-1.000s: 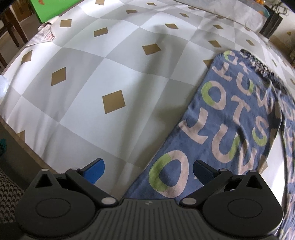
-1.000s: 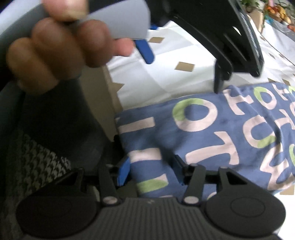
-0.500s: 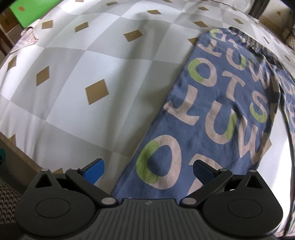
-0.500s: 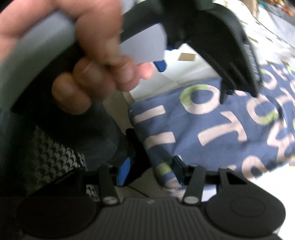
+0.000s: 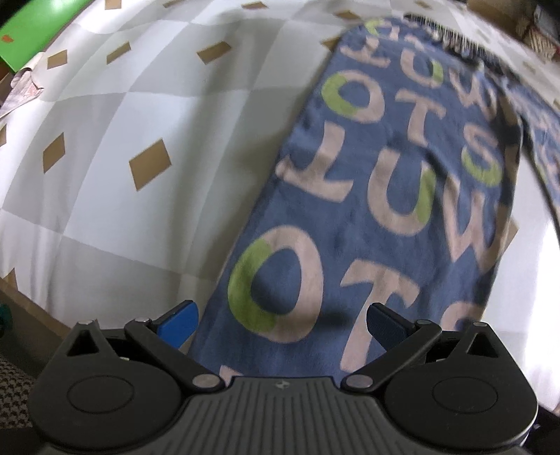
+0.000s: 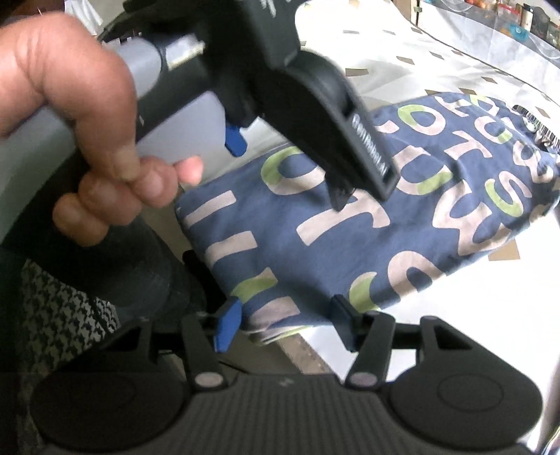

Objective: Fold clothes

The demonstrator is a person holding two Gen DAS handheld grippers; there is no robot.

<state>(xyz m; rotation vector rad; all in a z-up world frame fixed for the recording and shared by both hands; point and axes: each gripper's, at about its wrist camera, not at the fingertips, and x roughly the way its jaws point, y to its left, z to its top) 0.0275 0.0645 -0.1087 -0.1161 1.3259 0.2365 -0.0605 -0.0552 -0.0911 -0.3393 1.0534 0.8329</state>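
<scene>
Both grippers are hovering over the near end of a blue lettered garment (image 5: 385, 168) lying flat on a checked tablecloth (image 5: 115, 147).

The left gripper (image 5: 281, 323) is hanging with jaws wide apart above the cloth, gripping nothing. The right gripper (image 6: 285, 323) has just been opening its jaws, which are straddling the garment's near corner at the table edge; whether the pads are pressing it cannot be told. A hand (image 6: 91, 140) is holding the left tool.

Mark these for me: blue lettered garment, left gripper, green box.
blue lettered garment (image 5: 367, 217), left wrist view, mid-cloth by the pale U.
left gripper (image 5: 281, 320), left wrist view, midway between its blue fingertips.
green box (image 5: 38, 24), left wrist view, top-left corner, its green face.
</scene>
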